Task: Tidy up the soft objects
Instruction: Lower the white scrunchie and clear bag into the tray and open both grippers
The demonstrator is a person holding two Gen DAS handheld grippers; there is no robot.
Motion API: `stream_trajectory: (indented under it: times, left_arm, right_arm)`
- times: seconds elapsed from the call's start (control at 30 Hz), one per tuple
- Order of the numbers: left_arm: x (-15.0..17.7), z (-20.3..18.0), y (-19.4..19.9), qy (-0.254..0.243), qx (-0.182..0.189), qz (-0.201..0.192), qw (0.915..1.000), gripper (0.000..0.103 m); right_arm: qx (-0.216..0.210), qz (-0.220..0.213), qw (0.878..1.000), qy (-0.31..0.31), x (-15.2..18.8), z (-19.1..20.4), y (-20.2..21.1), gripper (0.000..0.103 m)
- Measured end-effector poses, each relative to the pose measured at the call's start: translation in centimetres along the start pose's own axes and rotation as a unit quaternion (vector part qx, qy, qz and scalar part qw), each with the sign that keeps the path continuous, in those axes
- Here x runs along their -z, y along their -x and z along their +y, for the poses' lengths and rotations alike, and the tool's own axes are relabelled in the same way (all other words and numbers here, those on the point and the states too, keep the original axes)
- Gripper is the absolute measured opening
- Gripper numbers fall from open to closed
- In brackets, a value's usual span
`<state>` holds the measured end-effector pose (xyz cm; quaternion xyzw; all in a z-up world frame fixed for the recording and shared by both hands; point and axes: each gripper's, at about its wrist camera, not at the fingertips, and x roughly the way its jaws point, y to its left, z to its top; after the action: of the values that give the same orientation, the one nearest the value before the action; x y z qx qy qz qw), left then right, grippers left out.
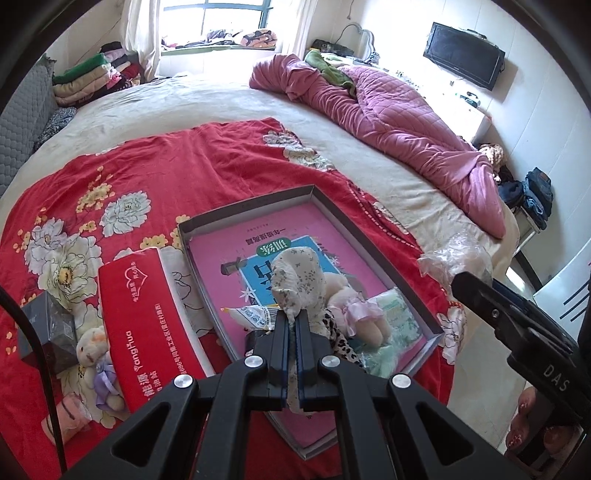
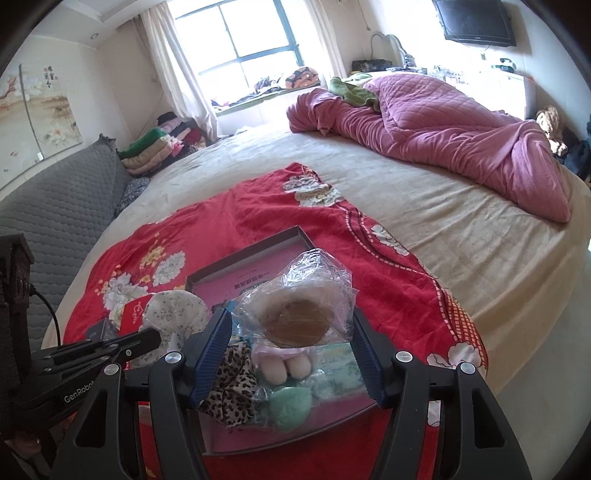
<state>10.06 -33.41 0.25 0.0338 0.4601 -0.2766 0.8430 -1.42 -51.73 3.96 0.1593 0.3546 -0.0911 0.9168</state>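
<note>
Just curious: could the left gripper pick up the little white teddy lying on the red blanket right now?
Probably not yet: the left gripper is shut on a floral cloth, so it must drop that first. The white teddy itself lies uncovered.

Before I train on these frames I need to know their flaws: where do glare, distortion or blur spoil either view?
Left wrist view: the window is blown out, the bed edge bows from fisheye distortion, and dark vignette fills the corners. Right wrist view: the window and the right wall wash out, while the clear plastic bag glints, veiling the brown round thing inside; no obvious motion blur.
</note>
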Motion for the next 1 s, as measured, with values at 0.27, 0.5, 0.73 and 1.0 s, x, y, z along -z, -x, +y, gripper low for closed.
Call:
stream_trajectory:
  times: [0.27, 0.5, 0.73, 1.0]
  left_arm:
    - [0.1, -0.1, -2.0, 0.001, -0.005, 0.013, 0.9999, 0.003]
    - [0.3, 0.0, -3.3, 0.002, -0.008, 0.026, 0.9996, 0.004]
    - [0.6, 0.5, -4.1, 0.005, -0.011, 0.034, 0.9994, 0.004]
    - [0.8, 0.8, -4.8, 0.006, -0.008, 0.040, 0.9992, 0.004]
  right_arm:
    - [0.004, 0.016, 1.000, 0.000, 0.4, -0.9, -1.9, 0.066]
    - [0.004, 0.035, 0.999, 0.005, 0.9, -1.2, -3.8, 0.066]
    - [0.006, 0.048, 0.999, 0.011, 1.2, -0.9, -5.6, 0.066]
    - [0.020, 0.064, 0.998, 0.023, 0.6, -0.3, -8.8, 0.066]
